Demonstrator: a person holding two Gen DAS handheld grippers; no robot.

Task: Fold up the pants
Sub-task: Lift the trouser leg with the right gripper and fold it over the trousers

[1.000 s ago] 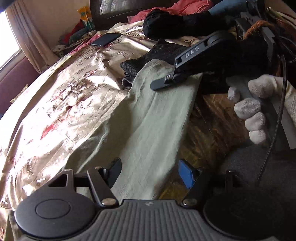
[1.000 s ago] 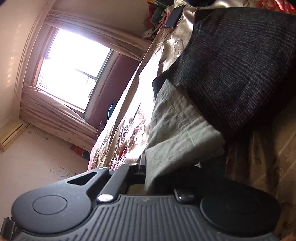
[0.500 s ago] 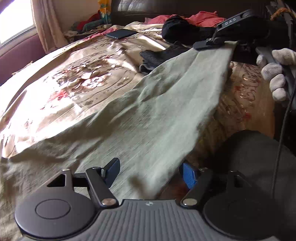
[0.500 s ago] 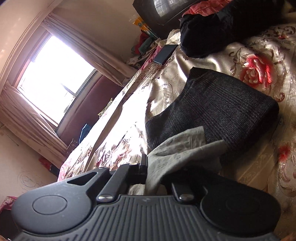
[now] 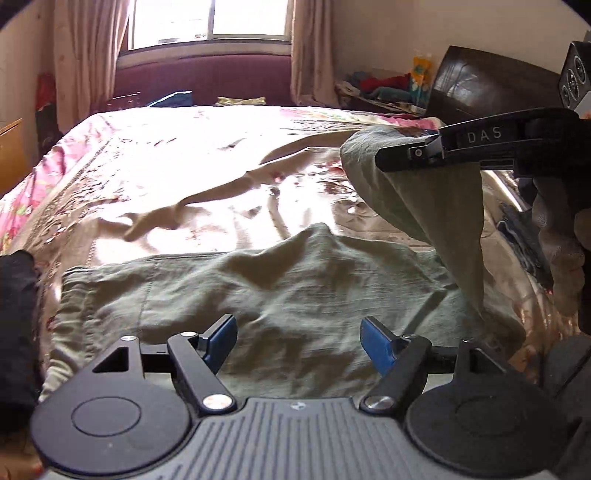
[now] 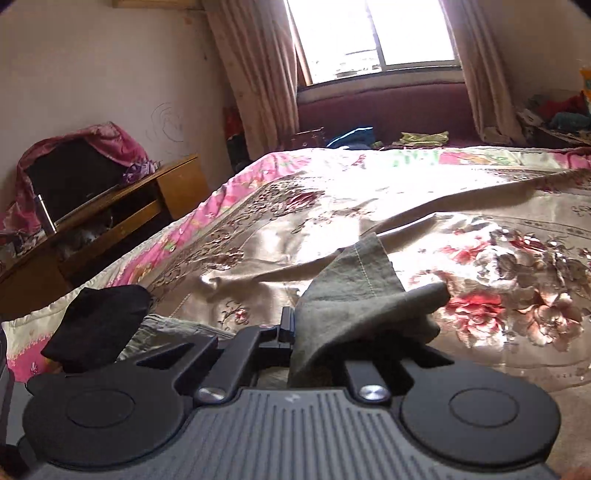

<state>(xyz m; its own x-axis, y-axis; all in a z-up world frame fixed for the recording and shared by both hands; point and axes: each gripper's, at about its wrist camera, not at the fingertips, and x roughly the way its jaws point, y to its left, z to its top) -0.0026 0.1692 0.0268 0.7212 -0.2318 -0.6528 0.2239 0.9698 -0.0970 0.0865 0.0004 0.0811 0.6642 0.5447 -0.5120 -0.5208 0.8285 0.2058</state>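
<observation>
Pants [image 5: 280,288] beneath opening left tool [image 5: 298,341], hem in right tool [image 5: 384,162]

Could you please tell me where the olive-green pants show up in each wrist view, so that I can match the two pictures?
Left wrist: pants spread across the lower middle, one end lifted at upper right by the right gripper.
Right wrist: a bunched end at lower centre, clamped.
Shared landmark: the window.
</observation>
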